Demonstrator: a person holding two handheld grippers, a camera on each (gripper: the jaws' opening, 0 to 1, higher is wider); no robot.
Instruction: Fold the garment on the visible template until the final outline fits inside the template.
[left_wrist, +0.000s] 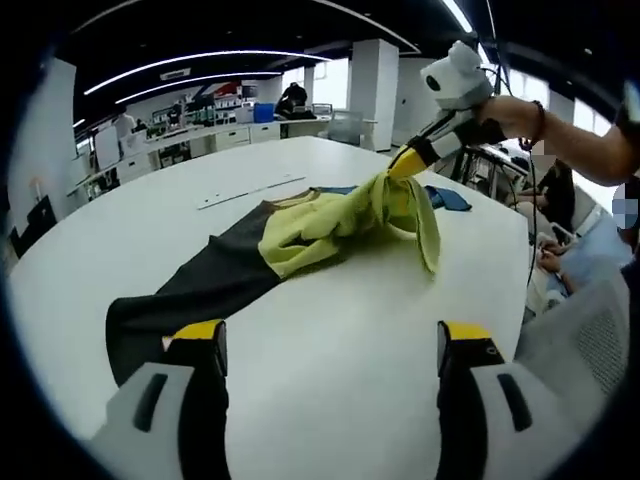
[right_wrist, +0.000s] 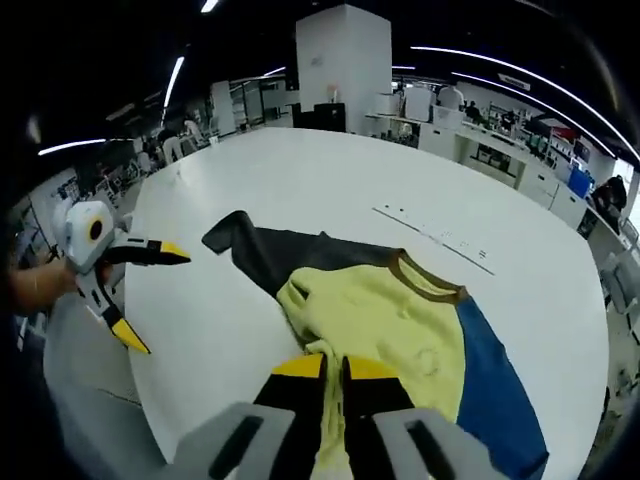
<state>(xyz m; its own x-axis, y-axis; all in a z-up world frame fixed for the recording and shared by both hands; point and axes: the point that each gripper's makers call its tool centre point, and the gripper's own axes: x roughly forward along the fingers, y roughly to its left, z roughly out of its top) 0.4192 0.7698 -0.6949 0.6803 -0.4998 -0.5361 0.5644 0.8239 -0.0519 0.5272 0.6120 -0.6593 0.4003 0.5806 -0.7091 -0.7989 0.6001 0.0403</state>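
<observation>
My right gripper (right_wrist: 334, 372) is clamped on a fold of the garment (right_wrist: 370, 320), its jaws pressed together on the yellow cloth, which hangs up off the table (right_wrist: 300, 190) from that pinch; the black sleeve (left_wrist: 190, 290) trails away towards my left gripper (left_wrist: 340, 345), whose jaws stand apart with nothing between them, just short of the sleeve's end. The blue part (right_wrist: 490, 380) lies flat to the right of my closed jaws. I judge this knit light, limp and quick to bunch, so it will sag wherever unsupported; I would take it at hems or the brown collar (right_wrist: 430, 278), not mid-panel
</observation>
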